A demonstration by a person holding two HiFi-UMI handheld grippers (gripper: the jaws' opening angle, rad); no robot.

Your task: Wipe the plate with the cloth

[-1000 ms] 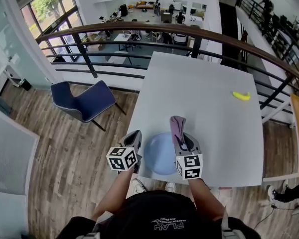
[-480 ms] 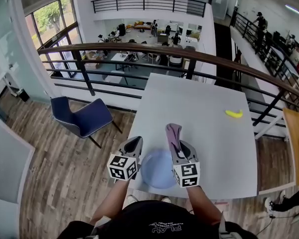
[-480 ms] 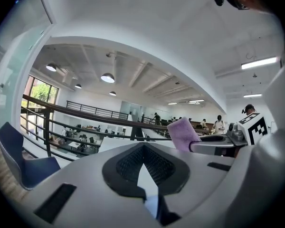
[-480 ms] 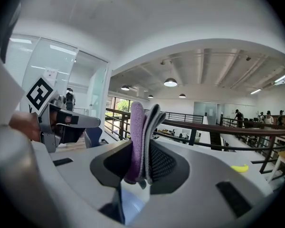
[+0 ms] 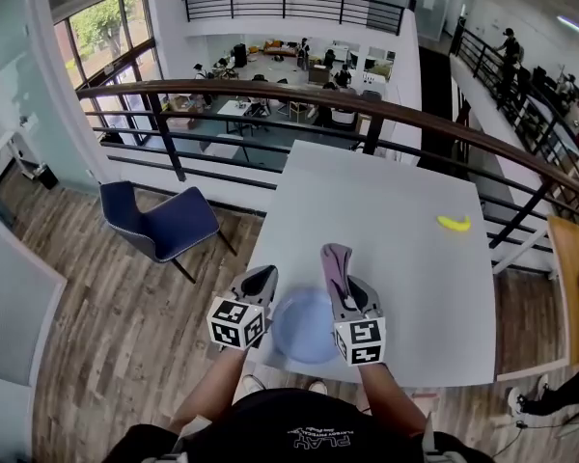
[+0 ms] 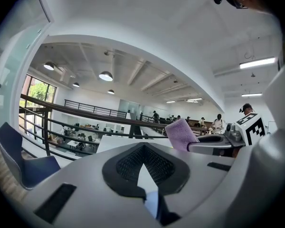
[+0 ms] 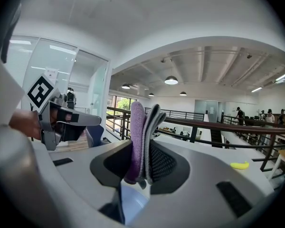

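Observation:
A light blue plate (image 5: 302,328) lies on the white table (image 5: 386,201) at its near edge, between my two grippers. My left gripper (image 5: 263,275) hovers at the plate's left rim. Its jaws are shut and nothing shows pinched between them (image 6: 143,158). A sliver of the plate (image 6: 152,208) shows below them. My right gripper (image 5: 345,292) is over the plate's right side and is shut on a purple and grey cloth (image 5: 334,261). The cloth (image 7: 137,132) stands up out of the jaws (image 7: 143,167).
A yellow banana (image 5: 454,223) lies at the table's far right. A blue chair (image 5: 159,222) stands on the wood floor left of the table. A dark railing (image 5: 367,104) runs behind the table's far edge.
Both grippers rose a little above the plate early on and have held still since. The cloth stays clamped in the right gripper.

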